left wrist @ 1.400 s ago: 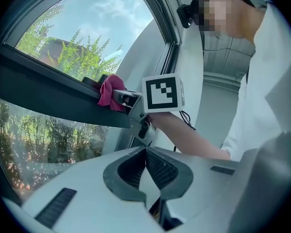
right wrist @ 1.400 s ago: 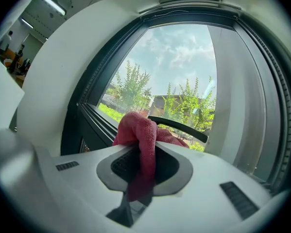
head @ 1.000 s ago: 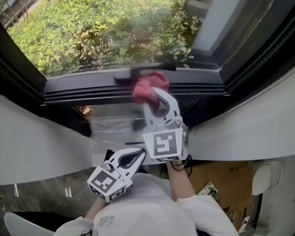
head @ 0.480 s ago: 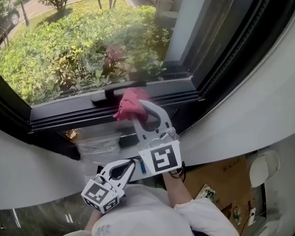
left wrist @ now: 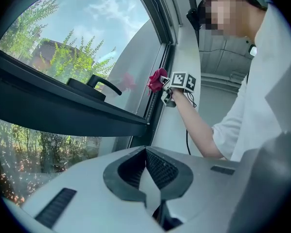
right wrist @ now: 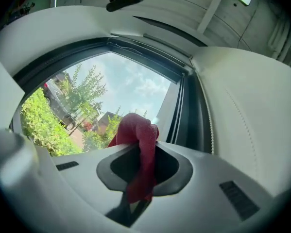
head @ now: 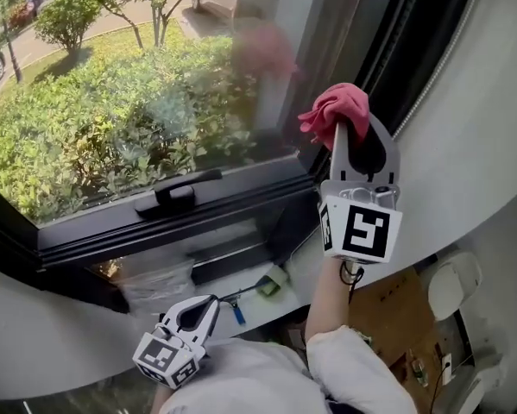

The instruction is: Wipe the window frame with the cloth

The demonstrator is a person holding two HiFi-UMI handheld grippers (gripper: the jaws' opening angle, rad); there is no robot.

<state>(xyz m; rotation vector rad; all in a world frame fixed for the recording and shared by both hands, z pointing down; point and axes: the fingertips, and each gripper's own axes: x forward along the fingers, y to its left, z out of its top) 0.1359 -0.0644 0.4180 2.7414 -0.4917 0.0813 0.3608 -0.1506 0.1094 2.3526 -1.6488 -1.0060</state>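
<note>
Fingers of our right gripper (head: 351, 129) are clamped on the red cloth (head: 336, 106), held at the dark right upright of the window frame (head: 409, 33), the curved white wall (head: 474, 128) close beside. Our left gripper (head: 204, 307) sits low, fingers closed on nothing, well apart from the window handle (head: 176, 192).

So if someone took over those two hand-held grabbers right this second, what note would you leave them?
Right gripper: shut on the red cloth, raised to the window frame's right upright; whether the cloth is touching it is unclear.
Left gripper: shut, empty, low near the person's body.
Done: a second ago the cloth was on the bottom rail by the handle, so that stretch seems wiped.
Left: the right upright, and probably the rest of the frame.
</note>
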